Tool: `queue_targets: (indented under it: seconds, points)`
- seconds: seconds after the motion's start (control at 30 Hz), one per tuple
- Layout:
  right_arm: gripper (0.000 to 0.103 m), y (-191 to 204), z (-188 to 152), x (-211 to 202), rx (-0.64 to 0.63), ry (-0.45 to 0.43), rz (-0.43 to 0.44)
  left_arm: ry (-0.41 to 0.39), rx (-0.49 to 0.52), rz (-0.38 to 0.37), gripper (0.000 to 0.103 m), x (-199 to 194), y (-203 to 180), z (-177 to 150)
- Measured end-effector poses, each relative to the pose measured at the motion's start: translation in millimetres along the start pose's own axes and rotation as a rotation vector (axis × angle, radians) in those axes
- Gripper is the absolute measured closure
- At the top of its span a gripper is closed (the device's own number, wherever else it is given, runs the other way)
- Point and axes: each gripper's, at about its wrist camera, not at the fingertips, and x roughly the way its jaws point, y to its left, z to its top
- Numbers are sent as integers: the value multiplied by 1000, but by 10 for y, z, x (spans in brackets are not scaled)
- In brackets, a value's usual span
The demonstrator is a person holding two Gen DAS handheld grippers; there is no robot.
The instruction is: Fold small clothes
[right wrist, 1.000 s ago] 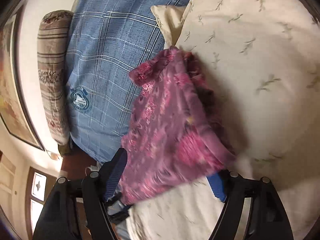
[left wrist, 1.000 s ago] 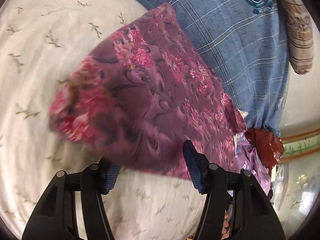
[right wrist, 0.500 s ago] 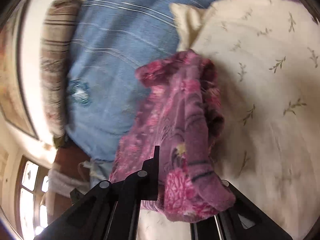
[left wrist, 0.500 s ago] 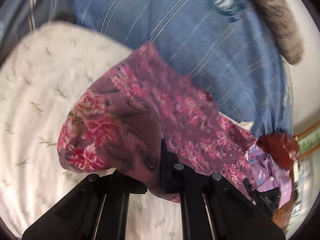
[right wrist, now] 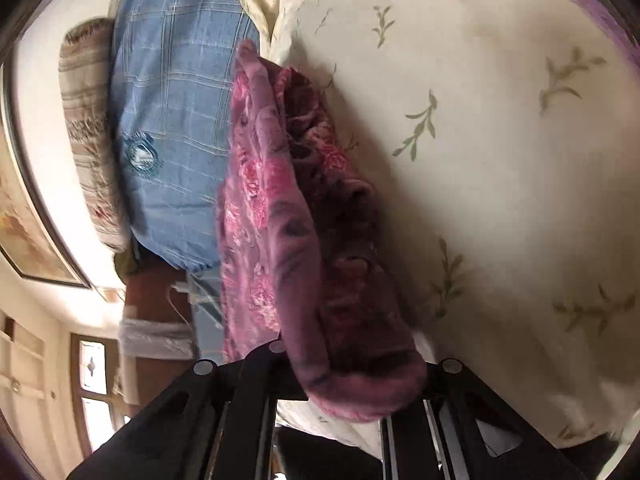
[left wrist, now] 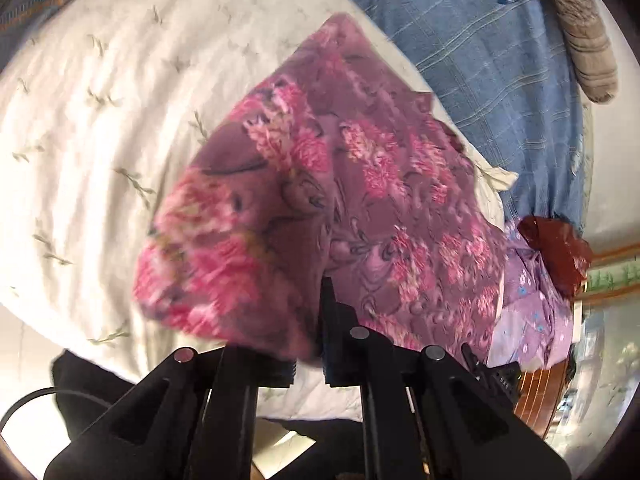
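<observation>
While both grippers pinched its near edge, the floral cloth point(left wrist: 336, 208) hung lifted over the cream pillow point(left wrist: 100, 120) — the left gripper point(left wrist: 308, 344) clamped narrow on its hem, the right gripper point(right wrist: 348, 384) closed on a rolled fold. Beyond it lay a blue plaid blanket point(left wrist: 492, 64) — a purple garment point(left wrist: 532, 312) at the right.

A bed covered by a blue plaid sheet point(left wrist: 492, 64) carries a cream pillow with a green sprig print point(left wrist: 120, 120). A striped bolster point(left wrist: 584, 36) lies along the sheet's far edge, and lilac floral cloth point(left wrist: 528, 320) sits beside the pillow.
</observation>
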Motion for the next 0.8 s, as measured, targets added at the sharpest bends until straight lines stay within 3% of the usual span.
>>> queue_targets:
  seconds: [0.1, 0.2, 0.27, 0.37, 0.5, 0.6, 0.73, 0.8]
  points:
    - [80, 193, -15, -157, -92, -20, -72, -41, 117, -14, 90, -333, -67, -81]
    - [70, 299, 12, -518, -161, -132, -197, -78, 178, -33, 85, -613, 4, -202]
    - [68, 304, 53, -761, -166, -228, -245, -154, 228, 19, 79, -823, 23, -219]
    - [62, 364, 202, -986, -158, -322, -277, -237, 254, 111, 55, -943, 23, -40]
    - [51, 696, 456, -713, -249, -281, -248, -196, 242, 98, 54, -646, -74, 395]
    - [45, 949, 678, -299, -329, -236, -243, -129, 224, 138, 54, -182, -208, 784]
    - [45, 1113, 975, 245, -376, -224, -318, -60, 232, 191, 54, 315, -353, 1057]
    - [45, 1097, 1095, 462, -390, -210, -373, -31, 234, 187, 59, 485, -420, 1118]
